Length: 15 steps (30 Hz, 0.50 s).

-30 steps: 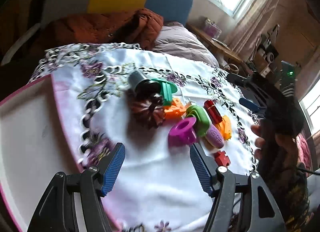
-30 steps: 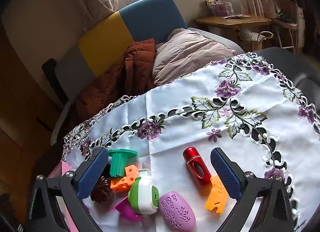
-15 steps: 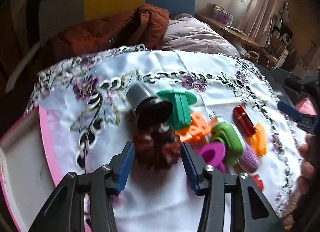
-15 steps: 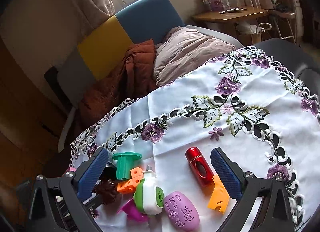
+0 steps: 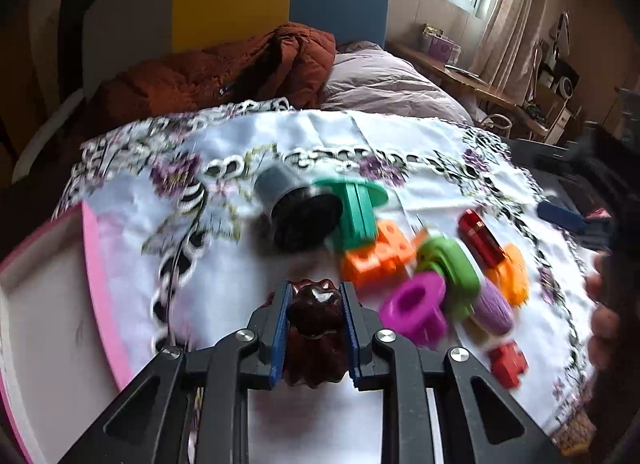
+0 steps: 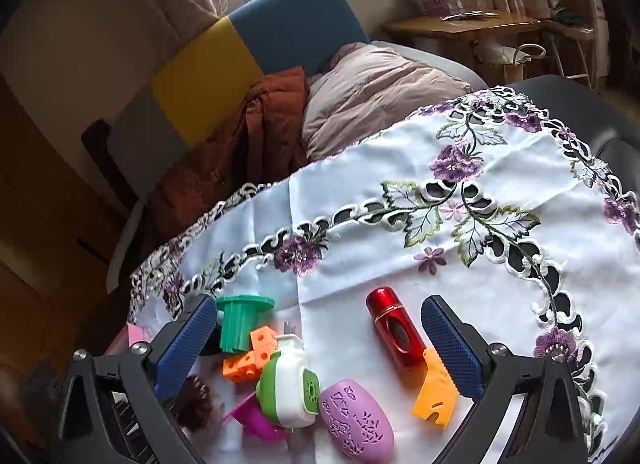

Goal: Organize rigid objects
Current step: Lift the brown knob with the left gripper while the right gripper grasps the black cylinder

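My left gripper (image 5: 315,296) is shut on a dark brown fluted mould (image 5: 316,320), which also shows at the lower left of the right wrist view (image 6: 195,404). Beyond it on the white embroidered cloth (image 5: 224,276) lie a grey and black cylinder (image 5: 298,213), a green spool (image 5: 356,211), an orange cheese block (image 5: 376,260), a green and white plug (image 5: 450,270), a magenta ring (image 5: 416,306), a red tube (image 5: 480,238) and a small red piece (image 5: 508,364). My right gripper (image 6: 320,340) is open above the pile, over the green and white plug (image 6: 290,384) and red tube (image 6: 394,330).
A pink-rimmed white tray (image 5: 96,284) lies at the left edge of the cloth. A purple perforated egg shape (image 6: 356,418) and an orange toothed piece (image 6: 436,392) lie near me. Behind the table stand a sofa with a rust jacket (image 5: 224,71) and a pink cushion (image 6: 380,83).
My left gripper moved forward onto the brown mould and closed on it. My right gripper stayed open and shifted only slightly.
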Tool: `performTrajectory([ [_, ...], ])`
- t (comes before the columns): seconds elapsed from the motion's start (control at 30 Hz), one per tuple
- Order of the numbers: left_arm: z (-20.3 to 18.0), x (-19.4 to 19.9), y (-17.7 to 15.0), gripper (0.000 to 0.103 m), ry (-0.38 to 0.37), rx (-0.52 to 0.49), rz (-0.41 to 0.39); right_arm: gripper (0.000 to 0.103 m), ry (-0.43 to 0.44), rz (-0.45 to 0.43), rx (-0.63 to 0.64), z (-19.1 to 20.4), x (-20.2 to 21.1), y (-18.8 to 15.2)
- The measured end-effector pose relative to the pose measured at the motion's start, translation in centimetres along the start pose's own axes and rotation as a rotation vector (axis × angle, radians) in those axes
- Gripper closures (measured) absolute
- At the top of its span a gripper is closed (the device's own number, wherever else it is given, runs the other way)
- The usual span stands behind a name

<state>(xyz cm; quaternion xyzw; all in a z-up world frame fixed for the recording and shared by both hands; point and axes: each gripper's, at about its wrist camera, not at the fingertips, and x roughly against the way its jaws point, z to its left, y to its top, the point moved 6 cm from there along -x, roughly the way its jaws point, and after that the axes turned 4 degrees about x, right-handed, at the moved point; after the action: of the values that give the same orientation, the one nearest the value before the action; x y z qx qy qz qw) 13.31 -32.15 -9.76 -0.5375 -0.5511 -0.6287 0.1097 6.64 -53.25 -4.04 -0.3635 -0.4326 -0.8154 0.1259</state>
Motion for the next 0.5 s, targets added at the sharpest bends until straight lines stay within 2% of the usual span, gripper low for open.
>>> performTrajectory([
  [0.3,0.8,5.4,-3.5,0.08,-0.042,0.035,-0.031,0.002,-0.056,0.034,-0.02,-1.1,-1.0,-0.6],
  [0.37,1.0,6.5,-3.9,0.08,-0.049,0.045,-0.043,0.004,-0.072,0.035,-0.06,-2.2,-1.0,-0.5],
  [0.5,1.4,8.6,-4.7,0.08,-0.05,0.057,-0.068,0.017,-0.088,0.02,-0.156,-4.4,-0.7,-0.3],
])
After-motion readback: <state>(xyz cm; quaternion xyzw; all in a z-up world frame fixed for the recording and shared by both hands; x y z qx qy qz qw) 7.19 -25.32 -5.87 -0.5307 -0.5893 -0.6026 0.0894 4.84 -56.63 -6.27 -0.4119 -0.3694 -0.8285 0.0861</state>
